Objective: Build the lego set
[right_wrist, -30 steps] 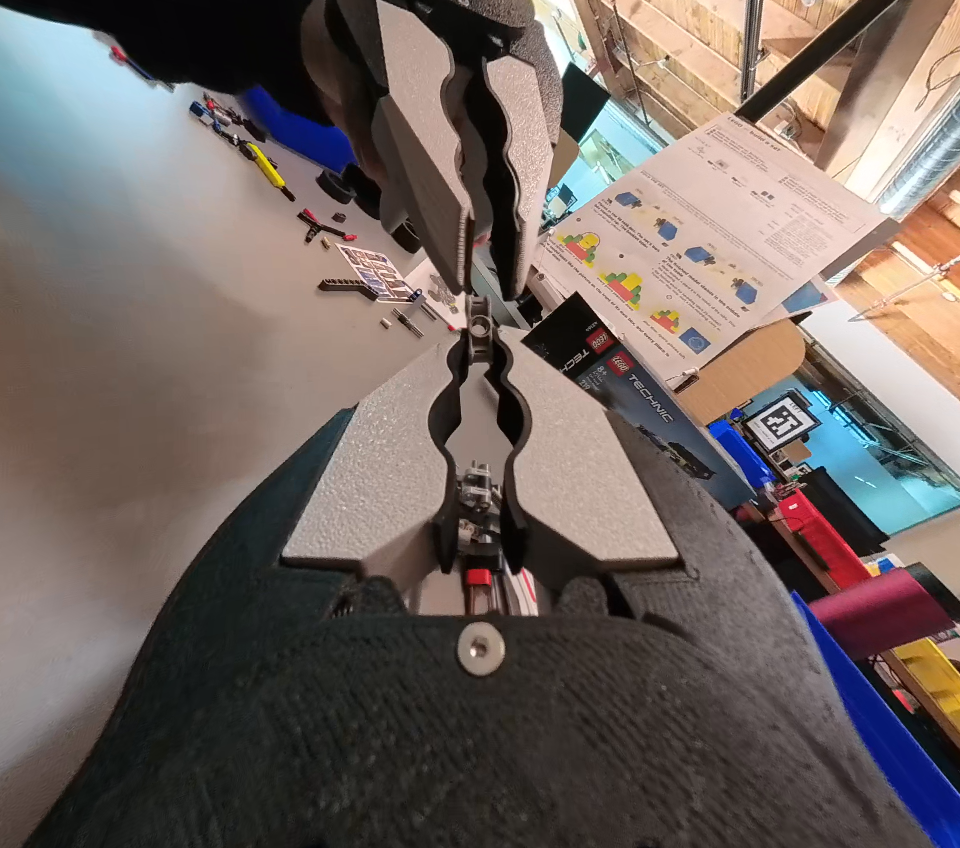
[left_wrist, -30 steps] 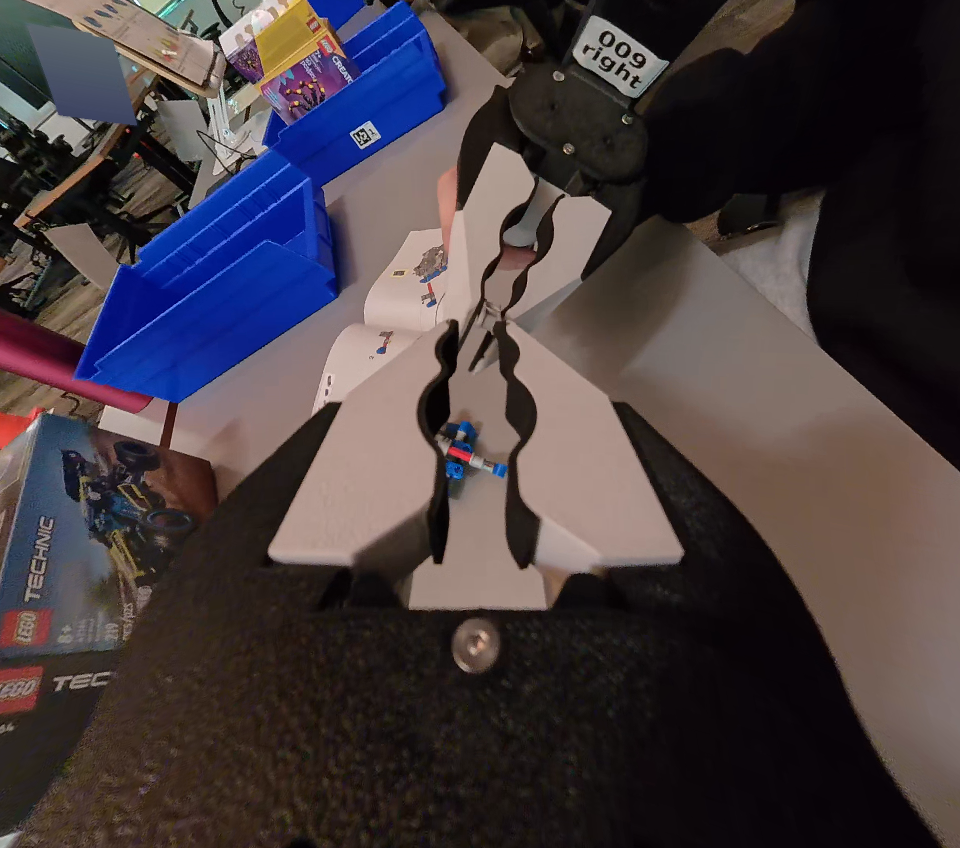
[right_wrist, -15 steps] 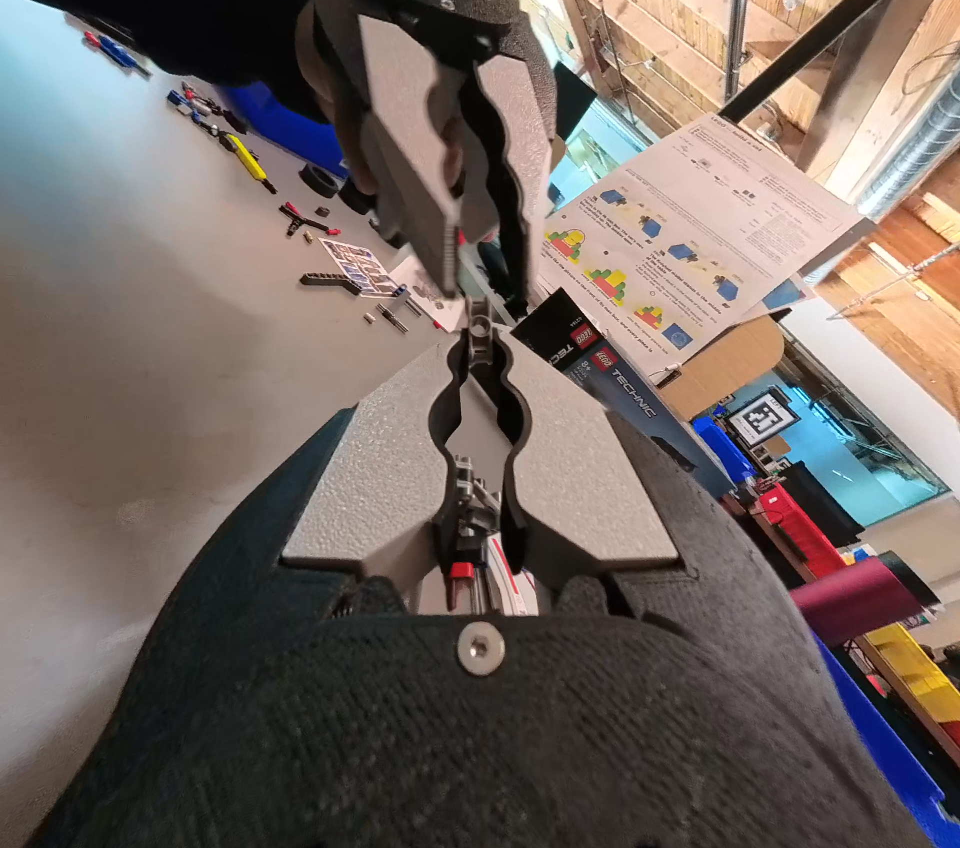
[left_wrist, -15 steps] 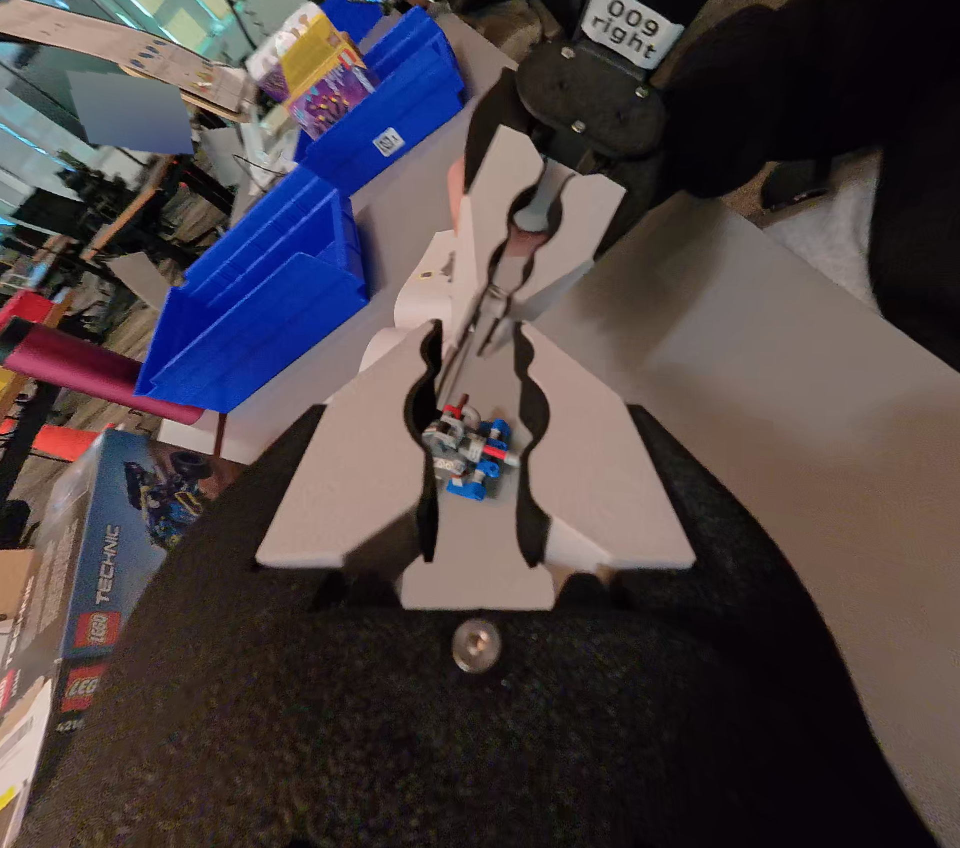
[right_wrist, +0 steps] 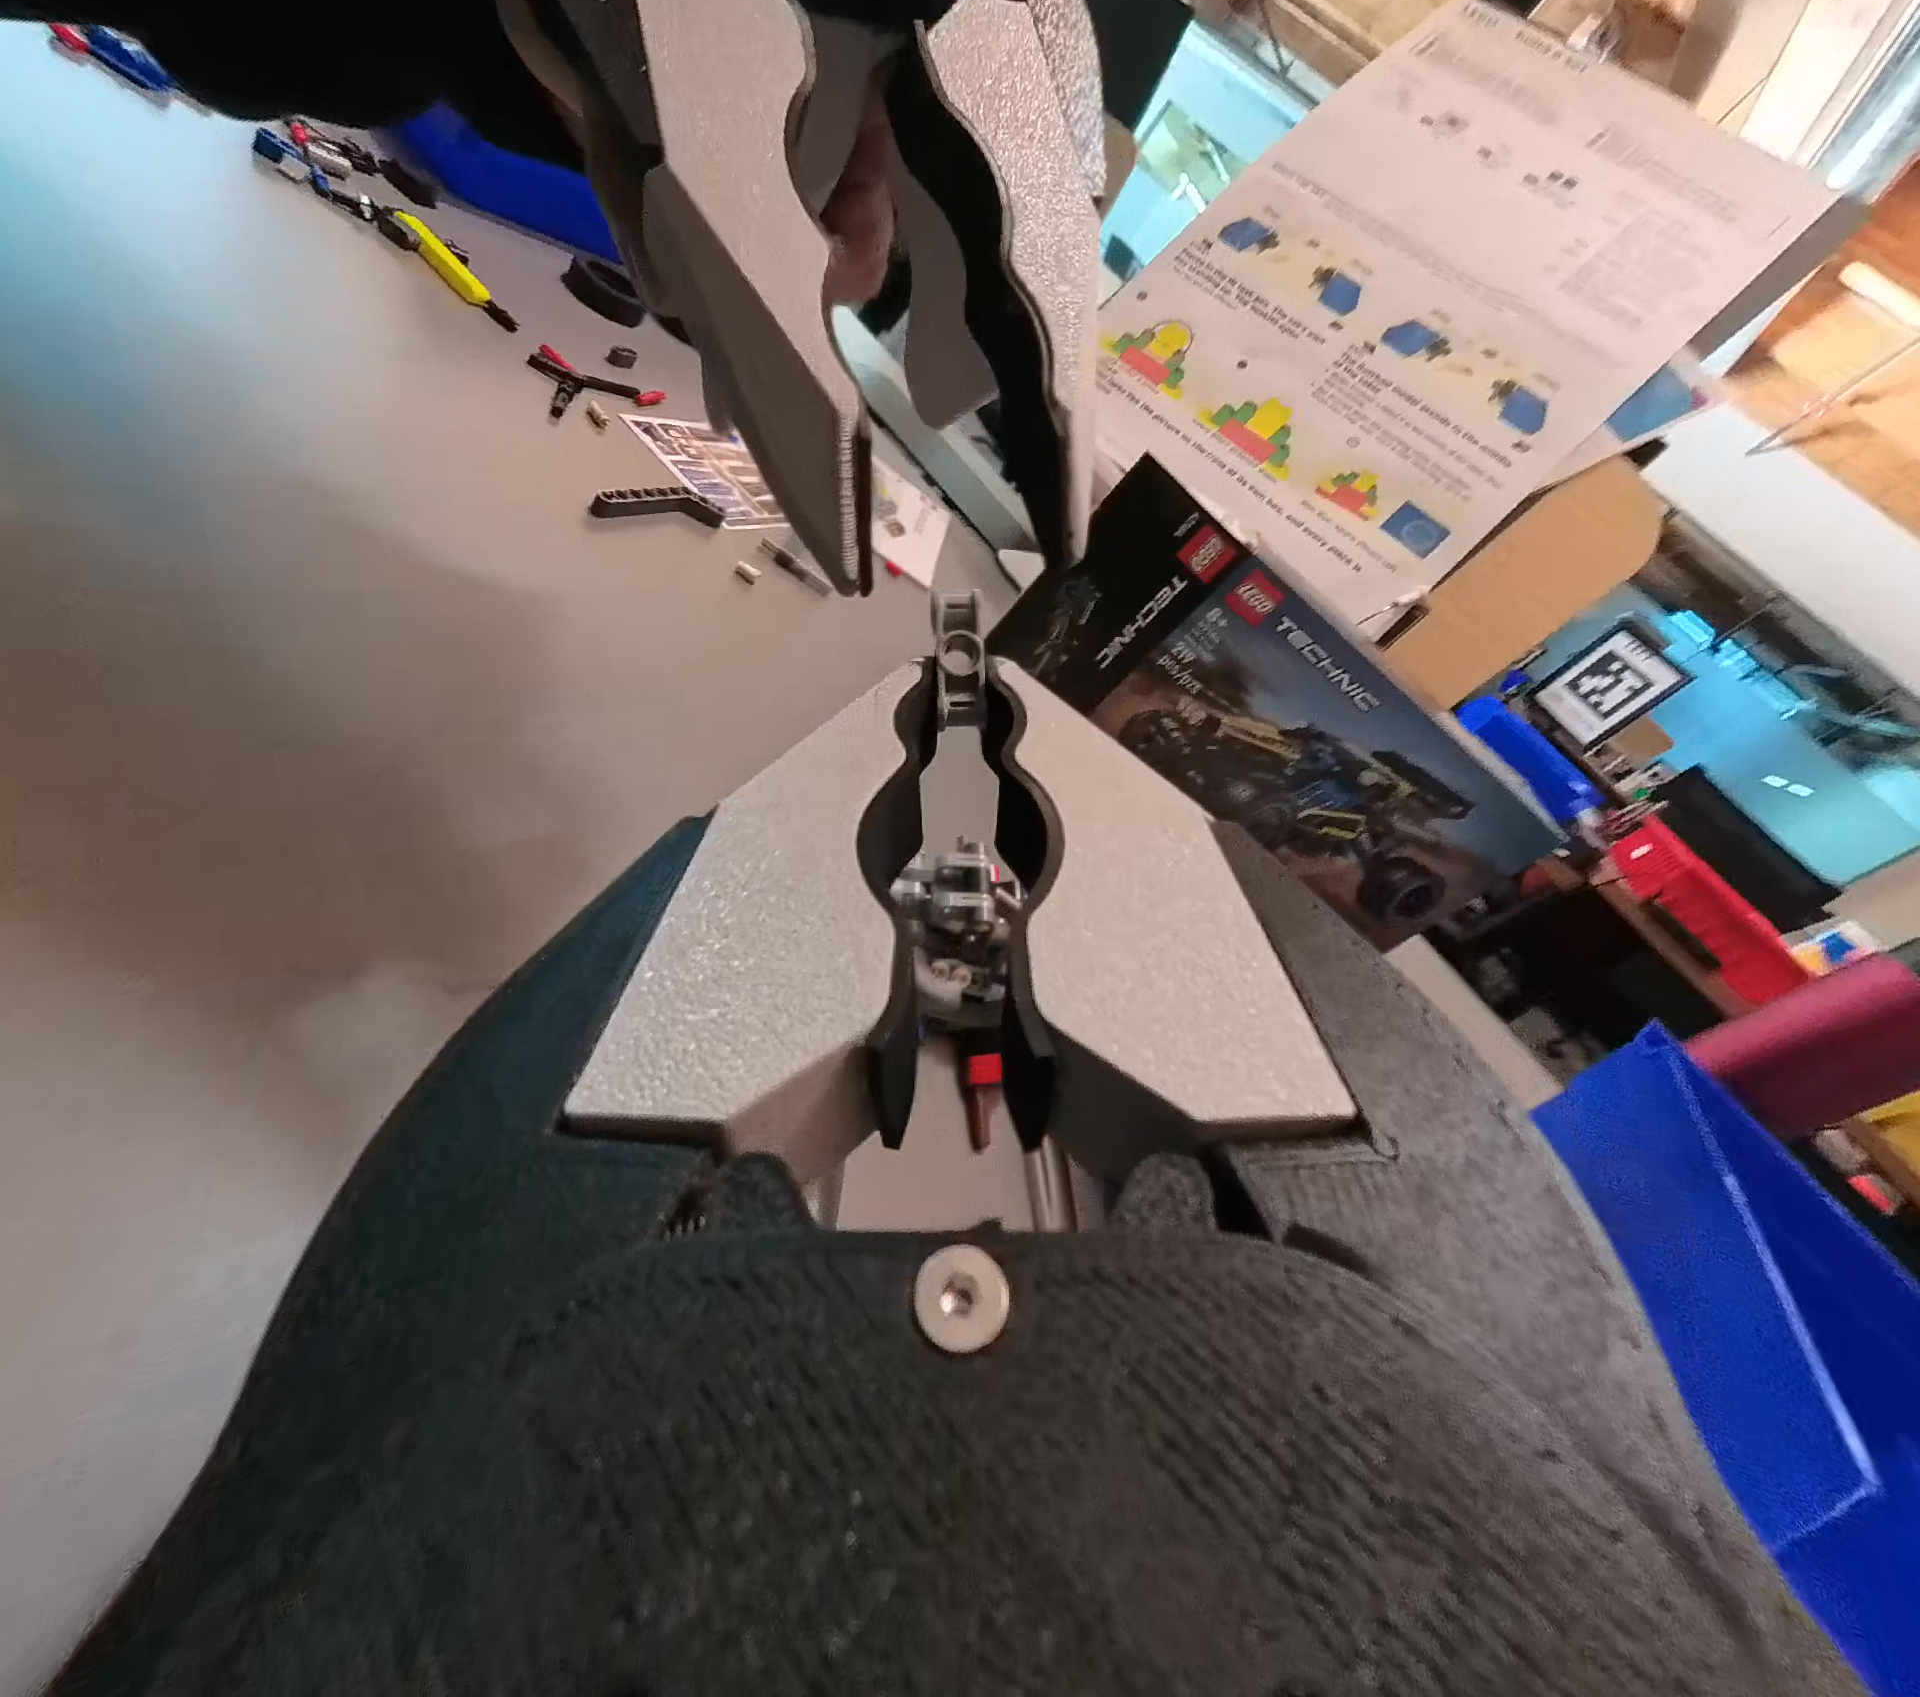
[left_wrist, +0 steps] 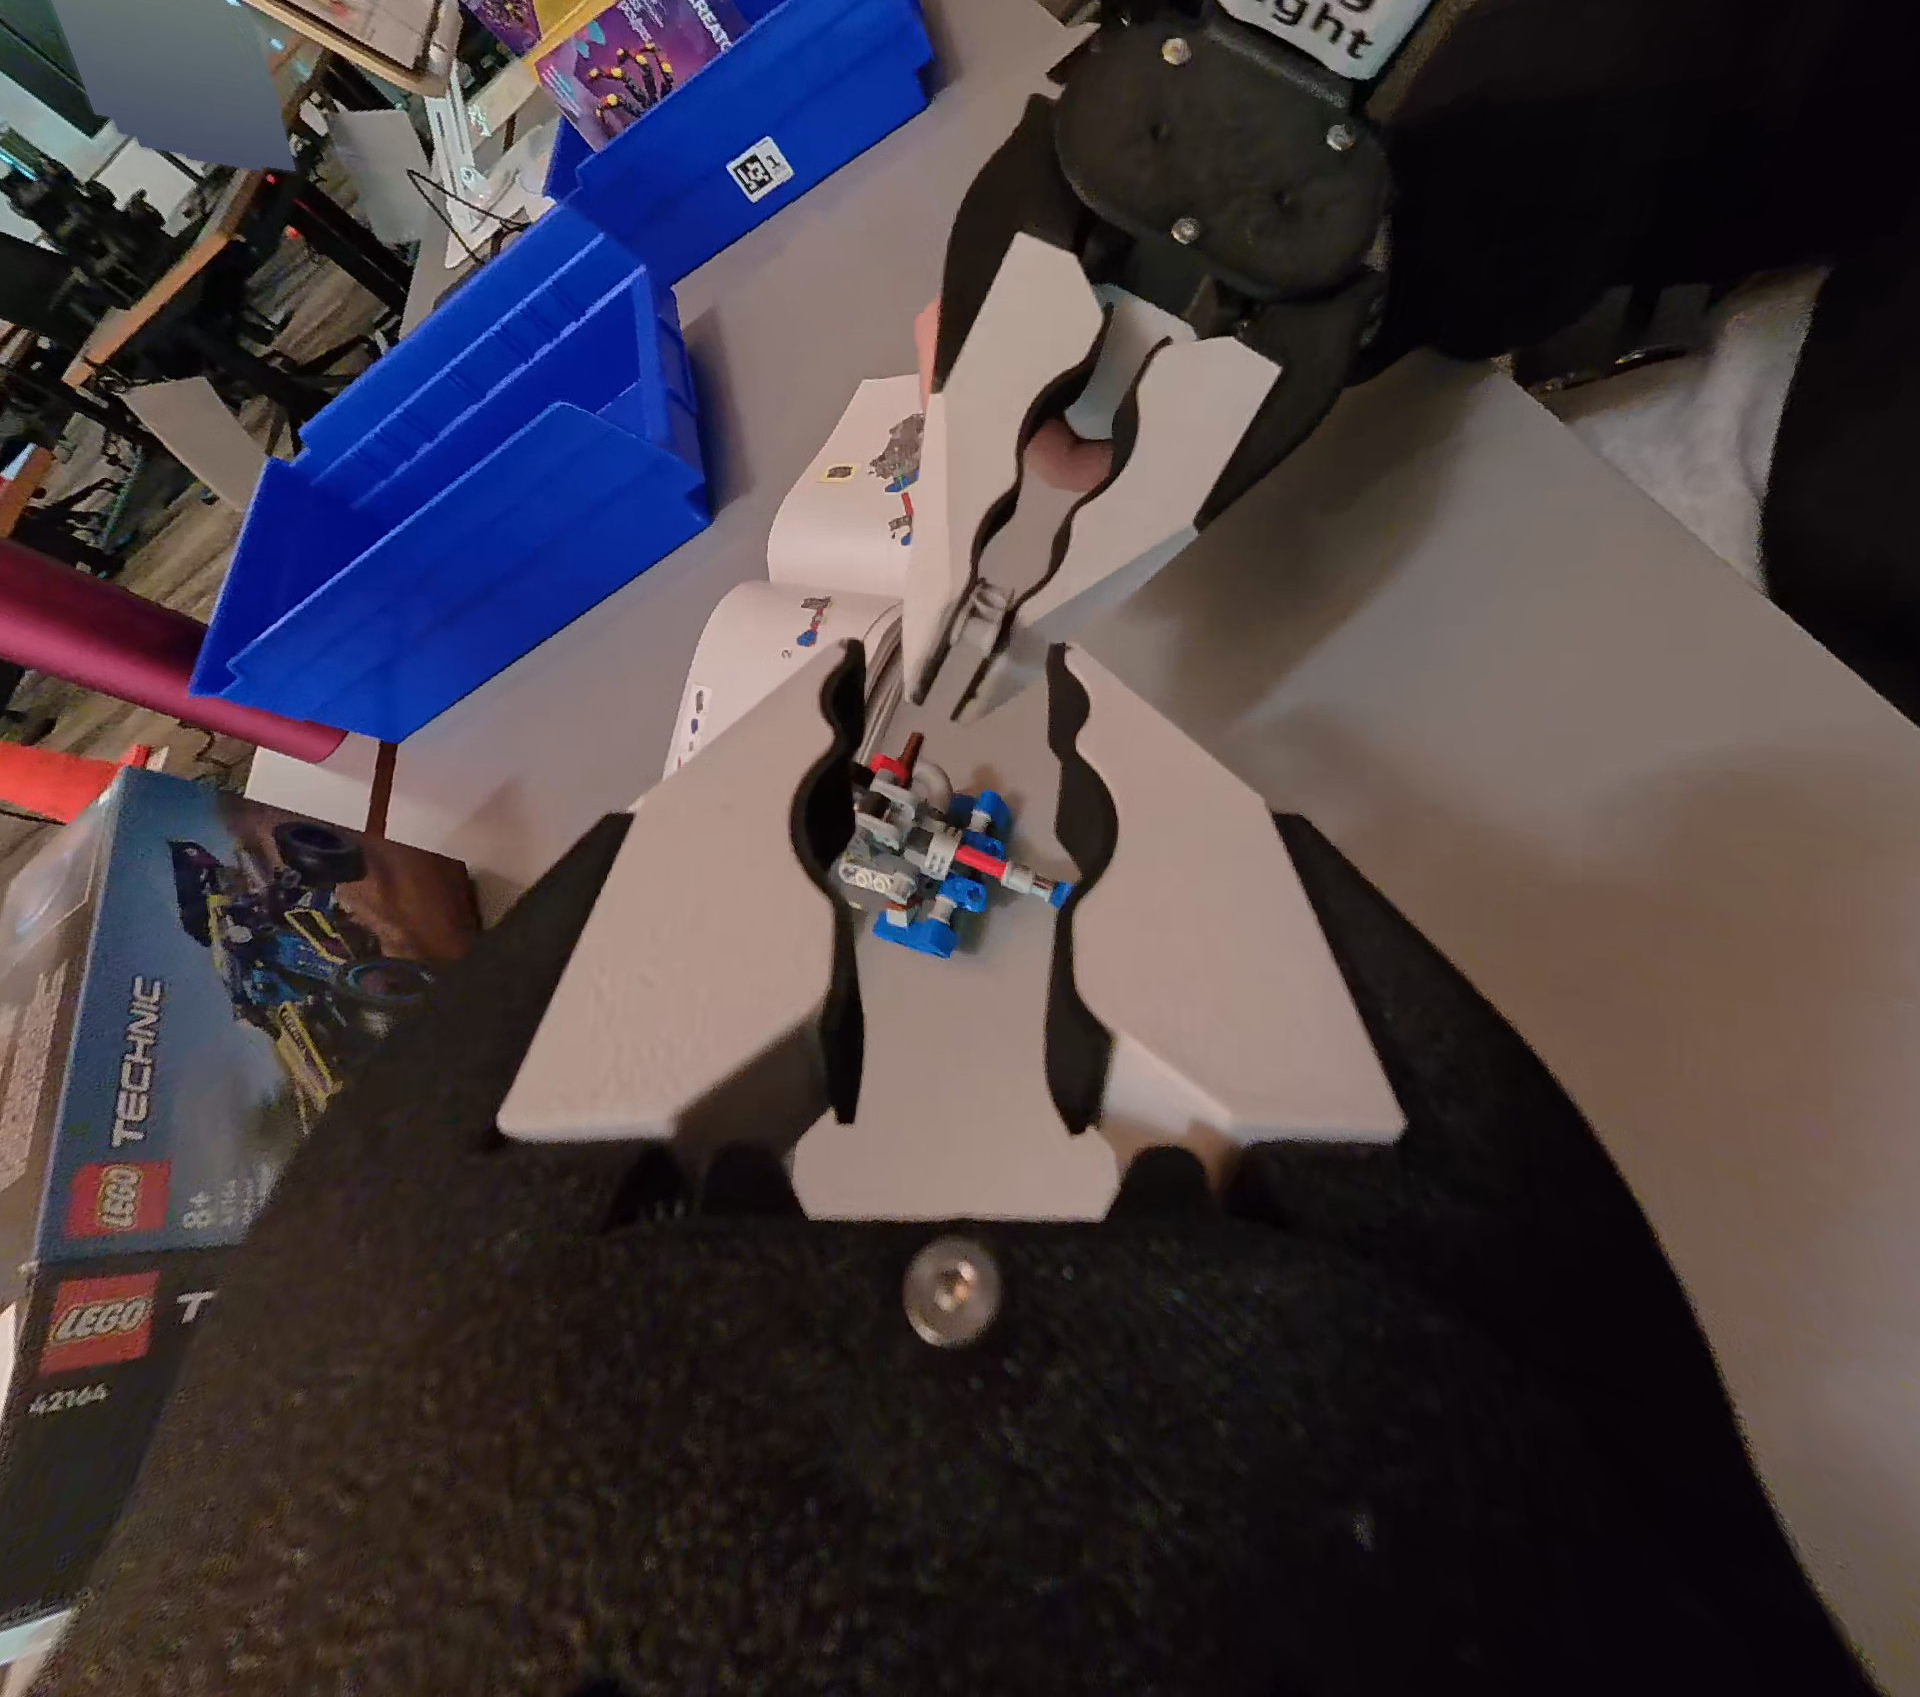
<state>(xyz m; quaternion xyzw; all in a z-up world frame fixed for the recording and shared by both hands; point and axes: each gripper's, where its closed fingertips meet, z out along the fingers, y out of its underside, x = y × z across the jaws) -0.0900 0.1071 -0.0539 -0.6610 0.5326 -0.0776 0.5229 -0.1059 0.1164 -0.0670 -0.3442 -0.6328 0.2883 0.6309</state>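
Right gripper (right_wrist: 958,671): closed on 1 grey connector piece (right_wrist: 956,655). Left gripper (left_wrist: 956,691): spread apart, bare, above 1 small brick assembly (left_wrist: 935,858) on table (left_wrist: 1455,712).

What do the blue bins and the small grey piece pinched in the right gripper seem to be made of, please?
The blue bins look like moulded plastic: uniform colour, ribbed walls, a soft sheen. The small grey piece in the right gripper also looks like hard plastic, matte, with a cleanly moulded round hole; probably a building-set connector.
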